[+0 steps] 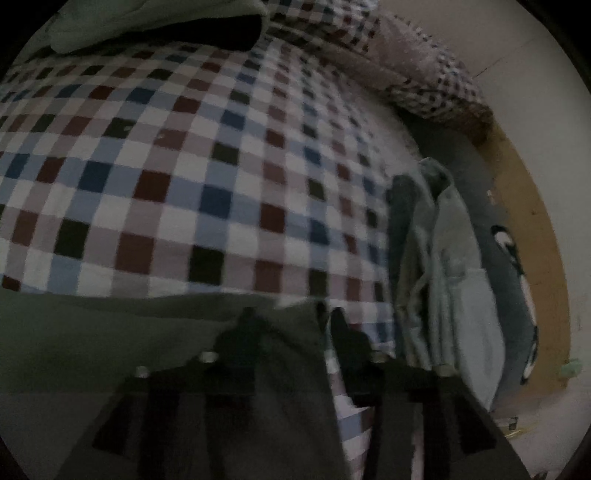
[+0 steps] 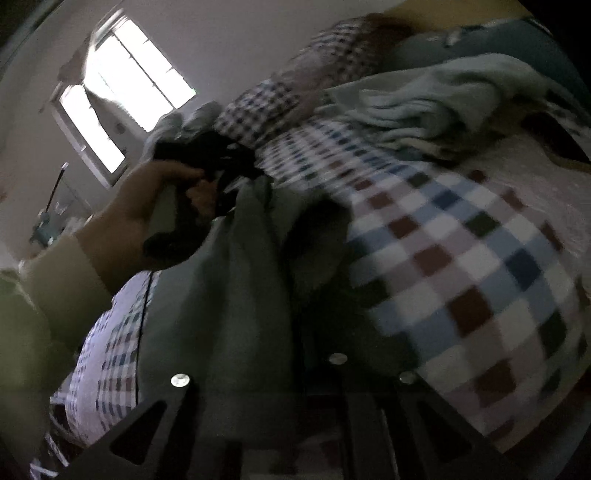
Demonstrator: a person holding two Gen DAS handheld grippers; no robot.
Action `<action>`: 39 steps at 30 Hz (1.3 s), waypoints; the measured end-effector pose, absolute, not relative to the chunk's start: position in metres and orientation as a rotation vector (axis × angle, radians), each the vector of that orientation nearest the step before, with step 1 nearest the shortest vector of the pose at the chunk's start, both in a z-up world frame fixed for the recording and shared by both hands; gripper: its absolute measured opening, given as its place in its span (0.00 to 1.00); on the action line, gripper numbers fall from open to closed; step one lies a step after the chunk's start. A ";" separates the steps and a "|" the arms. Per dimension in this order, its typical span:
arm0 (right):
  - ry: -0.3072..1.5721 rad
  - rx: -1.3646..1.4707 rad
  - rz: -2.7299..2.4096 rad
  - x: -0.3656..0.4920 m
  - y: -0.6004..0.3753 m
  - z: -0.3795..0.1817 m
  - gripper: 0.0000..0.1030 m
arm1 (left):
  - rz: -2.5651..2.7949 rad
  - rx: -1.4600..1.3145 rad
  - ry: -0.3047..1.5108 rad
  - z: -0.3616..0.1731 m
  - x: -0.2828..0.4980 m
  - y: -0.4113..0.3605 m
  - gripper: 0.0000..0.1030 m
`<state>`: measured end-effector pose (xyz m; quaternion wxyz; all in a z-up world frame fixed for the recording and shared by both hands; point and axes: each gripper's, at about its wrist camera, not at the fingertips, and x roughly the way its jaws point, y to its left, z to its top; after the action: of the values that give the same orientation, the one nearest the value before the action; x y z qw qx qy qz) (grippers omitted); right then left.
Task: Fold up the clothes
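Note:
A grey-green garment (image 1: pixel 110 339) hangs over the checked bedspread (image 1: pixel 184 166). My left gripper (image 1: pixel 291 317) is shut on an edge of this garment, with cloth between its two black fingers. In the right wrist view the same garment (image 2: pixel 229 288) drapes down from the left gripper (image 2: pixel 236 184), held in the person's hand. My right gripper (image 2: pixel 314 258) is dark and mostly hidden under the cloth; its fingers seem closed on the garment's lower edge.
A pile of light blue and grey clothes (image 1: pixel 439 266) lies at the bed's right edge, also in the right wrist view (image 2: pixel 424 103). Another pale garment (image 1: pixel 147 22) lies at the far side. A checked pillow (image 1: pixel 424 77) is near the wall. A bright window (image 2: pixel 122 92) is behind.

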<state>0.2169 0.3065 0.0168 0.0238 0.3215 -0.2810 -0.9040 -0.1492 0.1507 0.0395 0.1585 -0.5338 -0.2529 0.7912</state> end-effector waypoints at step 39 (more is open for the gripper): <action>-0.471 1.336 -2.356 -0.060 0.316 0.026 0.44 | 2.255 -1.259 -0.911 -0.007 -0.078 -0.066 0.14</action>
<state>-0.0599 0.3157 0.0265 0.1948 0.4766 -0.1682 -0.8406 -0.0775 -0.0664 -0.0068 0.1999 -0.4503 -0.3260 0.8068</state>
